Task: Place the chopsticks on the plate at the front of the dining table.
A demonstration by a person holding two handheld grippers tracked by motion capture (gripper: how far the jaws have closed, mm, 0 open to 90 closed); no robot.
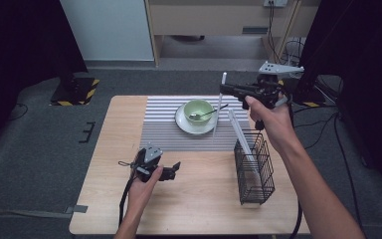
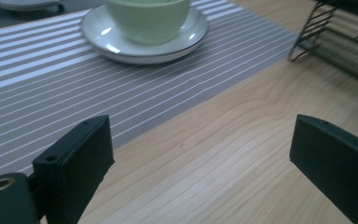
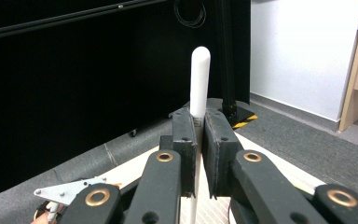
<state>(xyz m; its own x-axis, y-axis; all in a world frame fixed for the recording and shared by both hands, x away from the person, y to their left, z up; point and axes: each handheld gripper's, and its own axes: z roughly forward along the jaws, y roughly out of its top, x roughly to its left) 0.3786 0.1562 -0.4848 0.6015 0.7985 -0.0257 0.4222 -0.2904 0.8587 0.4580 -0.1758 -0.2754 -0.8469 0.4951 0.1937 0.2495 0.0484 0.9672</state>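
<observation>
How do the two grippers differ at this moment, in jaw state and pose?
The right gripper has its jaws shut on a white utensil handle, while the left gripper stands wide open with nothing between its jaws. The right gripper is raised above the mat beside the wire rack; the left gripper sits low over bare wood. Both are hand-held.

White chopstick (image 3: 199, 79) upright, clamped near top.

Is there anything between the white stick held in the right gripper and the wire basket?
Nothing visible. The right gripper holds the white stick upright above the mat, beside the bowl. The wire basket stands open-topped to its right, already holding one stick.
</observation>
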